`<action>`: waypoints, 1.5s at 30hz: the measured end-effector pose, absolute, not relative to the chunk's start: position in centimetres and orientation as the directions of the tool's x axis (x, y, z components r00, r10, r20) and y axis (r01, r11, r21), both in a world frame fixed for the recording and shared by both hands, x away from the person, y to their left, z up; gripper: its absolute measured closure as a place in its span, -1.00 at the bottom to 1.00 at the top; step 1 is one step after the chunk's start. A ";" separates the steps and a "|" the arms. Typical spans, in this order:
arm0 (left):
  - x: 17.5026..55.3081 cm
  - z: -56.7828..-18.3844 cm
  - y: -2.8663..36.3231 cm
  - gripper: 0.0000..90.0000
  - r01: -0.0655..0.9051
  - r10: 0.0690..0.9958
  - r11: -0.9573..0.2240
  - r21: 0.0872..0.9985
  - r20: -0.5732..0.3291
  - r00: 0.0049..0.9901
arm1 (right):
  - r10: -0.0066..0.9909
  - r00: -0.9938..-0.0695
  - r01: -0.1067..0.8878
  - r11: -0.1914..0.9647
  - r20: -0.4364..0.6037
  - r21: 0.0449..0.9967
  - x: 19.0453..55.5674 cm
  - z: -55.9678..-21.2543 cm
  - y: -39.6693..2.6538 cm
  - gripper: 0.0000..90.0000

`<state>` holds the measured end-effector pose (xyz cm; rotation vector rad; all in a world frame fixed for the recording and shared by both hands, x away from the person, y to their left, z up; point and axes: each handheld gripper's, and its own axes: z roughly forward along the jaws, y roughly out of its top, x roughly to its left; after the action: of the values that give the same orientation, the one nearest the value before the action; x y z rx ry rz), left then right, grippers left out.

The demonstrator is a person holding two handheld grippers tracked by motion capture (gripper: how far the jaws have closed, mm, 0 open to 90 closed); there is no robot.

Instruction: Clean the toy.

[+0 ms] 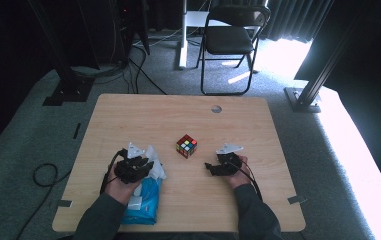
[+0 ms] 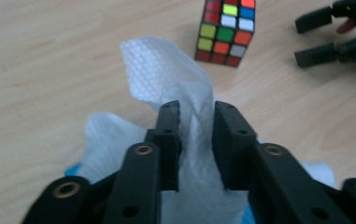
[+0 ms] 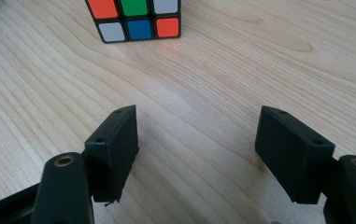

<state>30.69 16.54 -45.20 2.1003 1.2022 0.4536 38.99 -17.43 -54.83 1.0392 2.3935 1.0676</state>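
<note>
Beside your multicoloured cube [image 1: 186,146] with its black grid, you see a white, dimple-embossed tissue [image 2: 166,70], a blue pack [image 1: 145,200] and the pale wood-grain table [image 1: 128,115].

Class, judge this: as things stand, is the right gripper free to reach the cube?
Probably yes. The right gripper stands open with nothing between its jaws, the cube sits ahead of it, and bare table lies between them.

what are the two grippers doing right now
Left gripper: fingers parted, white tissue loose between them.
Right gripper: open, empty, over the table.
</note>
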 end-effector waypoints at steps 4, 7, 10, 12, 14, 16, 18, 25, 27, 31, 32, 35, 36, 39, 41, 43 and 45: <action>30.3 -45.7 16.6 0.33 0.645 0.868 -0.356 0.677 -0.018 0.497 | 0.730 -0.684 0.490 0.456 0.003 0.743 39.0 -54.8 -17.4 -0.34; 30.4 -46.1 16.8 0.25 0.663 0.878 -0.344 0.665 -0.021 0.477 | 0.730 -0.684 0.490 0.456 0.003 0.743 39.0 -54.8 -17.4 -0.34; 30.3 -46.6 17.0 0.17 0.676 0.884 -0.339 0.654 -0.023 0.467 | 0.729 -0.684 0.490 0.456 0.003 0.743 39.0 -54.8 -17.4 -0.34; 30.4 -46.8 17.2 0.11 0.688 0.887 -0.335 0.643 -0.031 0.461 | 0.729 -0.684 0.489 0.456 0.003 0.743 39.0 -54.8 -17.4 -0.34; 30.6 -46.9 17.4 0.09 0.697 0.889 -0.321 0.642 -0.051 0.456 | 0.729 -0.684 0.489 0.457 0.003 0.743 39.0 -54.8 -17.4 -0.34; 30.6 -46.9 17.4 0.07 0.698 0.888 -0.322 0.640 -0.052 0.457 | 0.729 -0.684 0.489 0.457 0.002 0.743 39.0 -54.8 -17.4 -0.34; 30.6 -46.9 17.4 0.07 0.699 0.889 -0.320 0.640 -0.053 0.456 | 0.729 -0.684 0.489 0.457 0.002 0.743 39.0 -54.8 -17.4 -0.34; 30.9 -46.7 17.4 0.28 0.721 0.903 -0.303 0.624 -0.053 0.426 | 0.729 -0.684 0.489 0.457 0.002 0.743 39.0 -54.8 -17.4 -0.34; 31.0 -46.6 17.4 0.41 0.725 0.907 -0.299 0.620 -0.053 0.419 | 0.729 -0.684 0.489 0.457 0.002 0.743 39.0 -54.8 -17.4 -0.34; 30.9 -46.6 17.4 0.59 0.723 0.911 -0.288 0.628 -0.054 0.409 | 0.729 -0.684 0.489 0.457 0.002 0.743 39.0 -54.8 -17.4 -0.34; 30.9 -46.6 17.4 0.62 0.724 0.912 -0.285 0.628 -0.054 0.406 | 0.729 -0.684 0.489 0.457 0.002 0.743 39.0 -54.8 -17.4 -0.34; 30.9 -46.6 17.4 0.72 0.721 0.913 -0.280 0.634 -0.057 0.404 | 0.729 -0.684 0.489 0.456 0.002 0.743 39.0 -54.8 -17.4 -0.34; 30.8 -46.5 17.4 0.74 0.718 0.914 -0.277 0.638 -0.054 0.402 | 0.729 -0.684 0.489 0.457 0.002 0.743 39.0 -54.8 -17.4 -0.34; 30.6 -46.2 17.4 0.81 0.706 0.918 -0.265 0.657 -0.053 0.394 | 0.729 -0.684 0.489 0.456 0.002 0.743 39.0 -54.8 -17.4 -0.34; 30.5 -45.9 17.4 0.83 0.694 0.918 -0.260 0.671 -0.051 0.393 | 0.730 -0.684 0.489 0.456 0.003 0.743 39.0 -54.8 -17.4 -0.34; 30.3 -45.4 17.4 0.84 0.673 0.914 -0.255 0.695 -0.054 0.402 | 0.729 -0.684 0.489 0.456 0.002 0.743 39.0 -54.8 -17.4 -0.34; 30.2 -45.1 17.4 0.84 0.659 0.907 -0.252 0.709 -0.065 0.417 | 0.730 -0.684 0.490 0.456 0.003 0.743 39.0 -54.8 -17.4 -0.34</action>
<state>30.22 17.37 -45.12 2.0040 1.3228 0.4745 38.99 -17.43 -54.83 1.0389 2.3932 1.0678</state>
